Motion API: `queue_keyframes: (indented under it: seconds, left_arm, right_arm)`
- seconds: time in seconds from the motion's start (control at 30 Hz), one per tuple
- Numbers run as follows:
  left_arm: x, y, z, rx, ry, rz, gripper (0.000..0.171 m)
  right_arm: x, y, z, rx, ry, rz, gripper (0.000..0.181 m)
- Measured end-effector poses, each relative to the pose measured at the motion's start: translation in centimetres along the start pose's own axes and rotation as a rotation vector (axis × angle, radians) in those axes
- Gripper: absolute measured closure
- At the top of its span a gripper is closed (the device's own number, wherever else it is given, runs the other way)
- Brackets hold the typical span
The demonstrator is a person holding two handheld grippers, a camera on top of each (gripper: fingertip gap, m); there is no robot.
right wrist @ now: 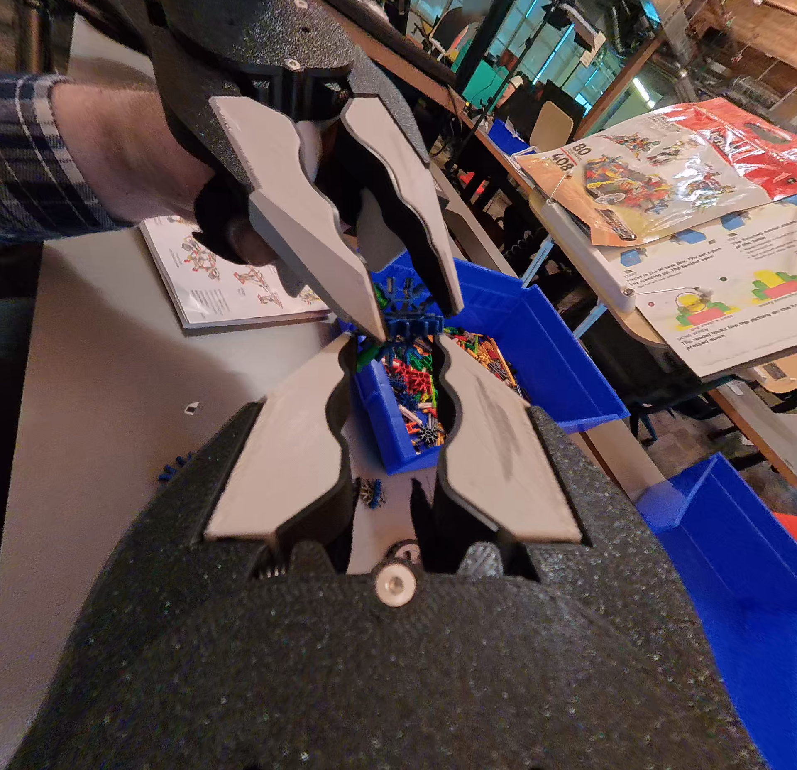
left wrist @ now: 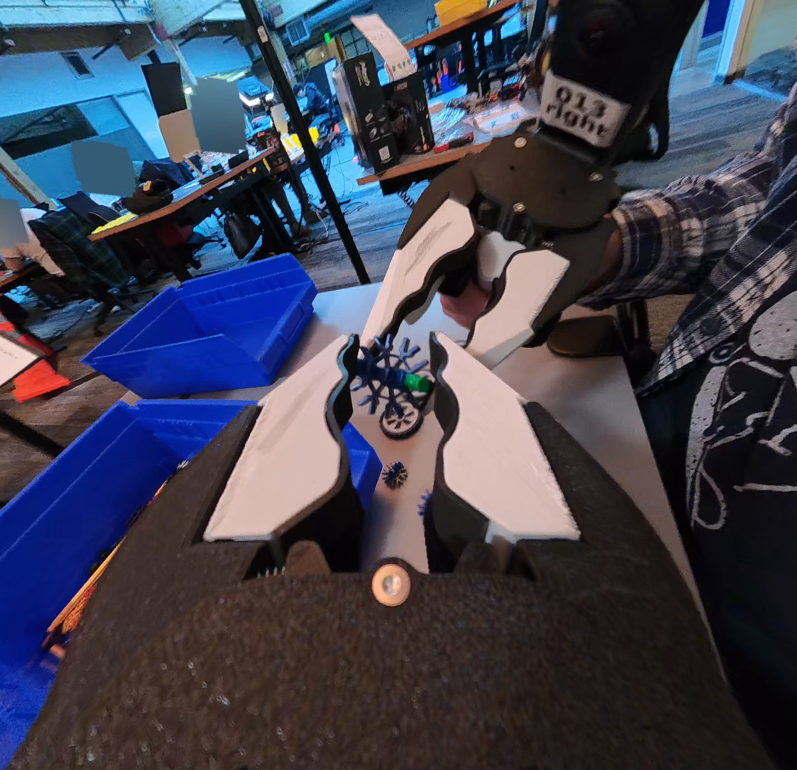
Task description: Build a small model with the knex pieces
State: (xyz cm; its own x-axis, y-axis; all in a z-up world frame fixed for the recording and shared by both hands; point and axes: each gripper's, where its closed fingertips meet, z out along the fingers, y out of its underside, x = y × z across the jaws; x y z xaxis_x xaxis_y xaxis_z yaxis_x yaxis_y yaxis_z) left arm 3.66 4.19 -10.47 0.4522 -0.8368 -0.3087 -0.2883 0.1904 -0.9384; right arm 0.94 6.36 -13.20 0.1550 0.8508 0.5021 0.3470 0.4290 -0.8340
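My left gripper (left wrist: 393, 348) is closed on a small toy assembly (left wrist: 388, 376) of blue snowflake connectors on a rod with a green end piece, held above the white table (left wrist: 560, 404). My right gripper (left wrist: 431, 347) reaches in from the upper right with its jaws apart, and one fingertip (left wrist: 379, 330) is at the top of the assembly. In the right wrist view my right gripper (right wrist: 393, 341) is open just below the assembly (right wrist: 412, 320), which sits between the tips of the left gripper (right wrist: 417, 323). A black and white wheel (left wrist: 401, 423) lies on the table below.
A blue bin (right wrist: 539, 352) full of coloured building parts stands behind the grippers. An empty blue bin (left wrist: 207, 330) stands farther back. A loose blue connector (left wrist: 394, 475) lies on the table. An open instruction booklet (right wrist: 228, 283) lies to the left, and printed sheets (right wrist: 711, 283) lie on a stand at the right. There is about 4 cm between the tips of the two grippers.
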Motion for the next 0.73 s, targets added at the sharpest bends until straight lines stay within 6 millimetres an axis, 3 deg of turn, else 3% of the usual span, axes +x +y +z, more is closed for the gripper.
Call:
queue_keyframes:
  seconds: [0.73]
  left_arm:
    - [-0.1,3.4,-0.2,-0.209,-0.072,0.076,0.142]
  right_arm:
    - [-1.4,1.5,1.5,-0.072,0.011,-0.109,0.148]
